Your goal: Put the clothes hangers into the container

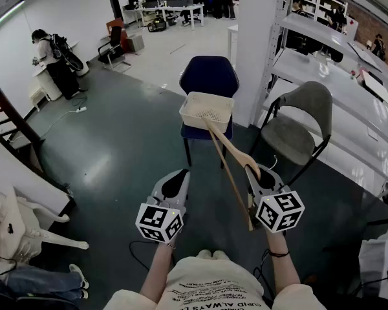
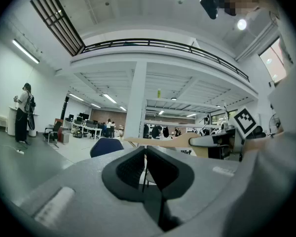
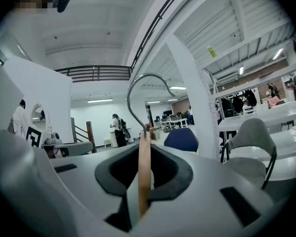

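A wooden clothes hanger [image 1: 229,152] with a metal hook [image 3: 142,85] stands edge-on between the jaws of my right gripper [image 1: 255,171], which is shut on it. The hanger's far end reaches toward the white basket [image 1: 207,102] that sits on a blue chair [image 1: 209,76]. In the right gripper view the hanger's wood [image 3: 144,181] runs straight up the middle of the jaws. My left gripper [image 1: 178,177] hovers beside the right one, level, shut, with nothing in it. In the left gripper view the hanger [image 2: 163,142] crosses behind the shut left gripper [image 2: 146,168].
A grey chair [image 1: 294,128] stands to the right of the blue one, next to a white pillar [image 1: 255,37] and long white shelving [image 1: 349,89]. A white chair [image 1: 16,231] stands at the left, by the dark green floor [image 1: 110,147]. People stand far off by desks.
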Demonstrator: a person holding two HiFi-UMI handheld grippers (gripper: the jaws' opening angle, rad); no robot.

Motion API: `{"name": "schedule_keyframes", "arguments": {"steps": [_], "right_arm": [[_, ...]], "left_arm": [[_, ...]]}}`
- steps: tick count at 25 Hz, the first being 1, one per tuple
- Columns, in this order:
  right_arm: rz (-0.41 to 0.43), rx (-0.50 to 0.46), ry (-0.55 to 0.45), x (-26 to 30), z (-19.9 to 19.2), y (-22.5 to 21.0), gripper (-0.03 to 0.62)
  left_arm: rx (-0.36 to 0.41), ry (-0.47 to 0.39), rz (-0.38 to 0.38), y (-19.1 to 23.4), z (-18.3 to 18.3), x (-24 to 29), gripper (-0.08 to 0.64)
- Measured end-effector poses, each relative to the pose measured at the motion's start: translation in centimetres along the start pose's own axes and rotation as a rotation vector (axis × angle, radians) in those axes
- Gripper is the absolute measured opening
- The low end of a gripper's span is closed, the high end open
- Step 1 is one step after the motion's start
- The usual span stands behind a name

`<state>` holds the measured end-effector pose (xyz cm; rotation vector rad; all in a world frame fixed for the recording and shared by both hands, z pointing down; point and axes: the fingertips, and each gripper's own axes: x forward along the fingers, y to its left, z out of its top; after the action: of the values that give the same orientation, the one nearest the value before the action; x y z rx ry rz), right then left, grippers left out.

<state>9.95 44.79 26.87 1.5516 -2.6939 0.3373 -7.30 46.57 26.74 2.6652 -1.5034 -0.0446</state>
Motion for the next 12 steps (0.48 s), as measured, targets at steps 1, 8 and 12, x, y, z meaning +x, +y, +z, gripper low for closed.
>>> {"name": "schedule_keyframes", "arguments": {"steps": [1, 8, 12], "right_arm": [[0.0, 0.0, 0.001, 0.0, -0.1, 0.0, 0.054], [-0.005, 0.003, 0.007, 0.0, -0.5, -1.2, 0.054], [-0.006, 0.018, 0.0, -0.2, -0.3, -2.4, 0.054]], "left_arm": [[-0.002, 0.002, -0.001, 0.0, -0.1, 0.1, 0.028], [-0.005, 0.012, 0.002, -0.5, -0.7, 0.8, 0.028], [-0.004, 0.009, 0.008, -1.0, -0.5, 1.6, 0.028]]}}
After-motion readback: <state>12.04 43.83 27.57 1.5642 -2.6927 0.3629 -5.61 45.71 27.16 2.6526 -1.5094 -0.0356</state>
